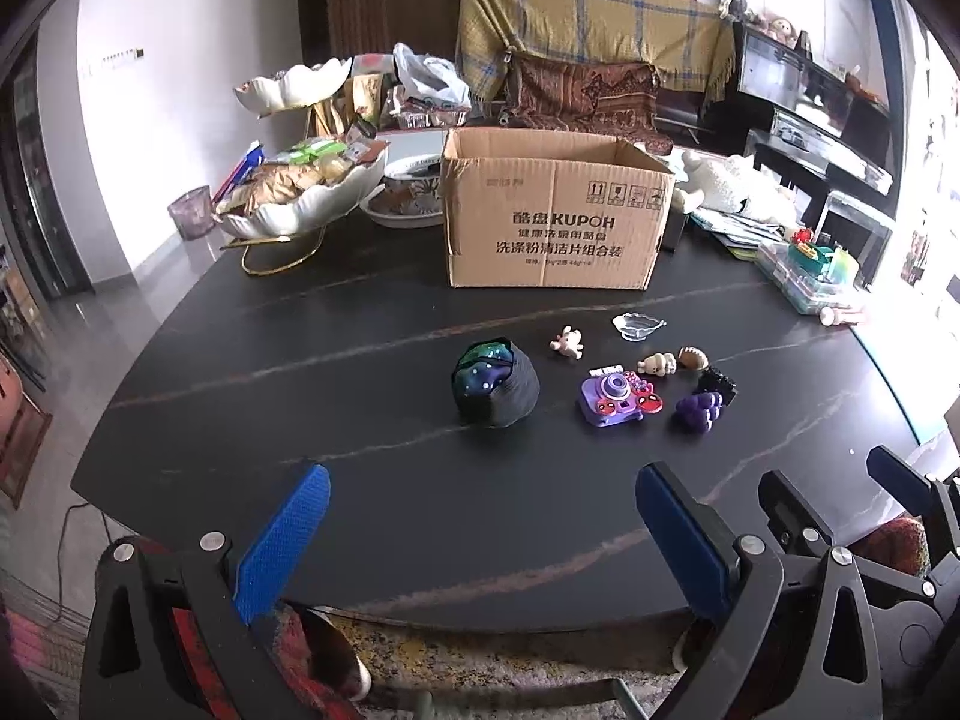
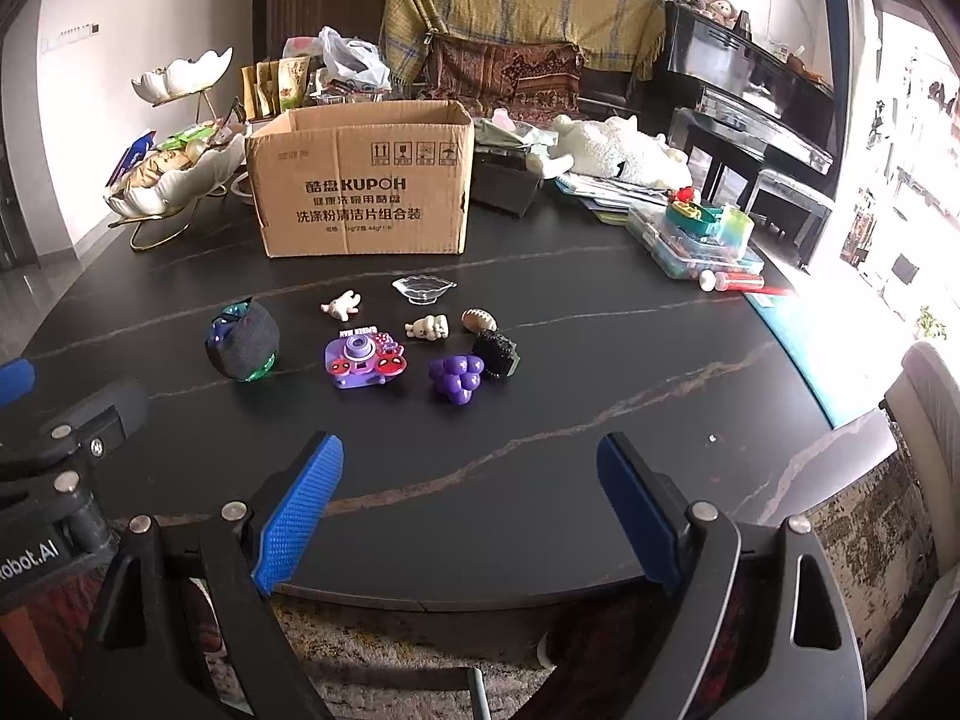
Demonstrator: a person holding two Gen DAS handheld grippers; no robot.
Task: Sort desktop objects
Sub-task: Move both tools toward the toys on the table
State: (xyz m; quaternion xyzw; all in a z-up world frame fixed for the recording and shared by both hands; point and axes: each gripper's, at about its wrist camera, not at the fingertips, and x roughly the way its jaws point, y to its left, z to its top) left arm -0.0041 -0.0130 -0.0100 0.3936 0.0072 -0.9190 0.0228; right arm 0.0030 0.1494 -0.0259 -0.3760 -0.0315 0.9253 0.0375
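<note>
Small toys lie on a dark marbled table (image 1: 360, 510) in front of an open cardboard box (image 1: 555, 210) (image 2: 360, 180). Among them are a dark ball in a mesh sleeve (image 1: 495, 384) (image 2: 243, 342), a purple toy camera (image 1: 615, 399) (image 2: 363, 360), purple grapes (image 1: 699, 408) (image 2: 457, 378), a black block (image 2: 495, 351), two cream figures (image 2: 342, 305) (image 2: 427, 327), a brown nut (image 2: 478, 319) and a clear dish (image 1: 637, 324) (image 2: 423, 288). My left gripper (image 1: 483, 534) and right gripper (image 2: 471, 507) hover open and empty over the near table edge, short of the toys.
White shell-shaped snack stands (image 1: 300, 192) and bowls (image 1: 408, 192) crowd the far left. A plush toy (image 2: 612, 147), papers and a clear case of bits (image 2: 690, 240) fill the far right. Patterned rug (image 2: 420, 660) lies below the table edge. A chair (image 2: 927, 402) stands at right.
</note>
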